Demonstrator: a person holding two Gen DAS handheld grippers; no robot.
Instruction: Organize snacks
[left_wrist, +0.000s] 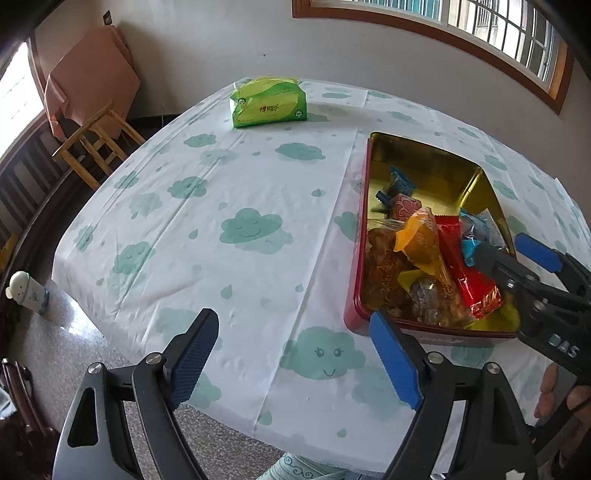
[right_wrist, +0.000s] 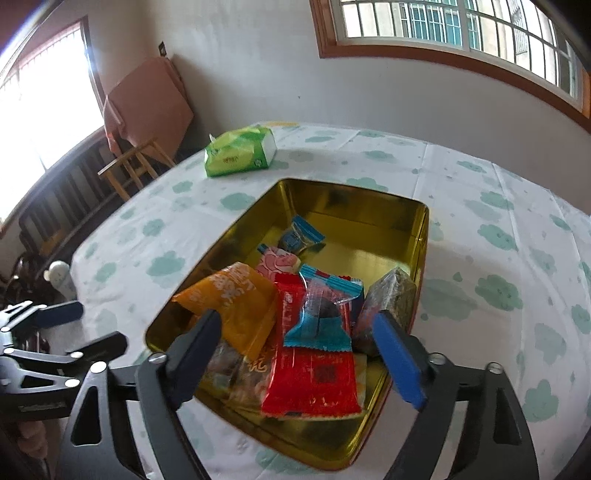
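A rectangular tin (left_wrist: 373, 173) (right_wrist: 421, 236), gold inside and red outside, sits on the table and holds several wrapped snacks: an orange packet (left_wrist: 421, 236) (right_wrist: 236, 295), a red packet (left_wrist: 465, 273) (right_wrist: 314, 373), a blue-and-clear packet (right_wrist: 317, 325), a small blue candy (right_wrist: 299, 236) and a dark foil block (right_wrist: 388, 299). My left gripper (left_wrist: 295, 354) is open and empty over the bare tablecloth, left of the tin's near corner. My right gripper (right_wrist: 295, 350) is open and empty, hovering over the tin's near end above the snacks; it also shows in the left wrist view (left_wrist: 517, 251).
A green tissue pack (left_wrist: 267, 101) (right_wrist: 240, 151) lies at the table's far side. The table wears a white cloth with green clouds (left_wrist: 251, 229). A wooden chair (left_wrist: 92, 144) and a folded orange board stand by the wall. A small white bottle (left_wrist: 27, 291) stands on the floor at left.
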